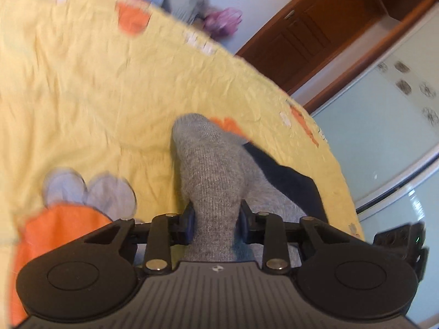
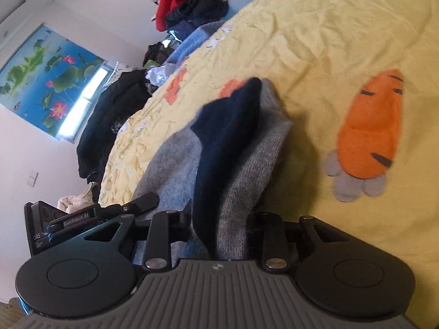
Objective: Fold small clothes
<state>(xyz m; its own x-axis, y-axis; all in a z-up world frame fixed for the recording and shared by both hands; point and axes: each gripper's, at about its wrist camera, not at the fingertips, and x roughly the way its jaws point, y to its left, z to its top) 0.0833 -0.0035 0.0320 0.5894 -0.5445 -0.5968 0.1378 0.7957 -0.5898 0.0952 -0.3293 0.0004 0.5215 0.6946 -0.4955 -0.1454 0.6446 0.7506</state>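
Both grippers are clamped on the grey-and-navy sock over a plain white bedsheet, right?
Not quite. The sheet is yellow with orange carrot prints, as the right wrist view shows. The left gripper and right gripper do each clamp the grey-and-navy sock.

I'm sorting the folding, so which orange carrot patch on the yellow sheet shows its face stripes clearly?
The big carrot patch right of the gripped socks in the right wrist view: it shows dark stripes and grey leaves; the others are small, blurred or partly hidden.
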